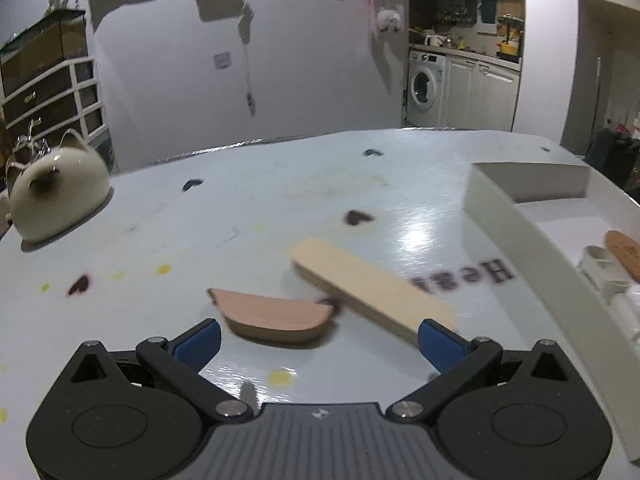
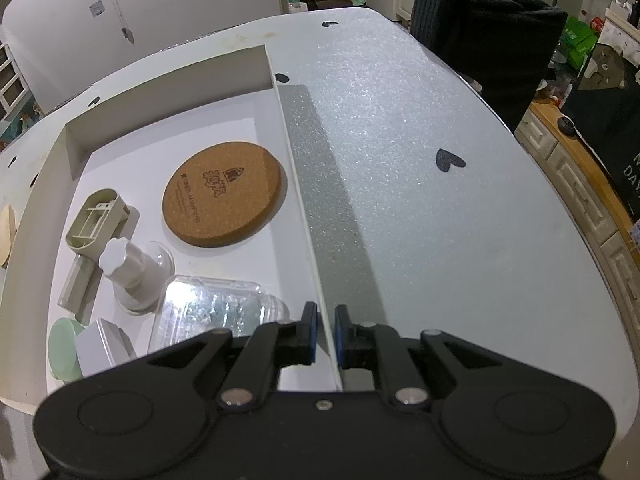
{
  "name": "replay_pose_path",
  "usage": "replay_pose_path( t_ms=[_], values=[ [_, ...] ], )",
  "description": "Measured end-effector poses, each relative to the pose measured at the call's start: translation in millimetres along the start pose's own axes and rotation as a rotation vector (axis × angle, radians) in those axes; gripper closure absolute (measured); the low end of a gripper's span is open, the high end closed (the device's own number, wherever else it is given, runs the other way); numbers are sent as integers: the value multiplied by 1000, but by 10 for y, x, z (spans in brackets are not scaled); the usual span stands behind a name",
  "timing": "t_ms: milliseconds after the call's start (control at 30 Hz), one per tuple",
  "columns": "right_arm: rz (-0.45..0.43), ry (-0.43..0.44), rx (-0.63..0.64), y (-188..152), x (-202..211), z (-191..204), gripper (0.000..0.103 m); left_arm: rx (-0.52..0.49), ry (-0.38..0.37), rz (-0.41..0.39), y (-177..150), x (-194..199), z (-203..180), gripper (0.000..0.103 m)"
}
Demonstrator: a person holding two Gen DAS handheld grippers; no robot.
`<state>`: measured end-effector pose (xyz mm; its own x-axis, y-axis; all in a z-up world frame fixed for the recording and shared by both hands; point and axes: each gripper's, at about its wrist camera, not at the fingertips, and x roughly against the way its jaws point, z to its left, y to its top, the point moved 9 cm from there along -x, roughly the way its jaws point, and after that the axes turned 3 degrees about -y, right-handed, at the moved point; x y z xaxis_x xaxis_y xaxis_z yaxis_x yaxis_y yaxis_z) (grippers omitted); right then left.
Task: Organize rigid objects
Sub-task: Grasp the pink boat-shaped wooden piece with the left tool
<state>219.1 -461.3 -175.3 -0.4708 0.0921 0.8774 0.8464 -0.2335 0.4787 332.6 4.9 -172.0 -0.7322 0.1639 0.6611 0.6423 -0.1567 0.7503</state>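
In the left wrist view my left gripper (image 1: 318, 342) is open and empty, low over the table. Just ahead of it lie a pinkish half-round wooden piece (image 1: 274, 316) and a pale wooden stick (image 1: 370, 286) whose near end rests by the right finger. The white box (image 1: 516, 232) stands to the right. In the right wrist view my right gripper (image 2: 325, 330) is shut on the right wall of the white box (image 2: 298, 184). Inside lie a cork coaster (image 2: 223, 194), a beige plastic holder (image 2: 94, 222), a white suction knob (image 2: 128, 268), a clear plastic case (image 2: 212, 308) and a green disc (image 2: 62, 350).
A cat-shaped ceramic pot (image 1: 58, 196) sits at the table's far left. The table (image 1: 240, 208) carries dark heart marks and yellow dots. A black chair back (image 2: 484, 36) stands beyond the far right edge. A cabinet with drawers (image 2: 580, 196) lies to the right.
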Motion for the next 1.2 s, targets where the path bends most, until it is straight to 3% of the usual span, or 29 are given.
replay_pose_path(
  t_ms=[333,500,633,1100,1200],
  values=[
    [15,-12,-6,15,-14,9,91,18,-71,15,19,-319,225,2],
    [20,-15,-9,19,-18,11,91,-8,-57,23,36,-432,264,7],
    [21,-14,-15,18,-20,6,91,-3,-44,8,88,-452,290,20],
    [18,-11,-12,21,-21,6,91,79,-27,-18,99,-259,205,23],
    [16,-9,-9,21,-19,10,91,122,-54,-45,208,-122,133,37]
  ],
)
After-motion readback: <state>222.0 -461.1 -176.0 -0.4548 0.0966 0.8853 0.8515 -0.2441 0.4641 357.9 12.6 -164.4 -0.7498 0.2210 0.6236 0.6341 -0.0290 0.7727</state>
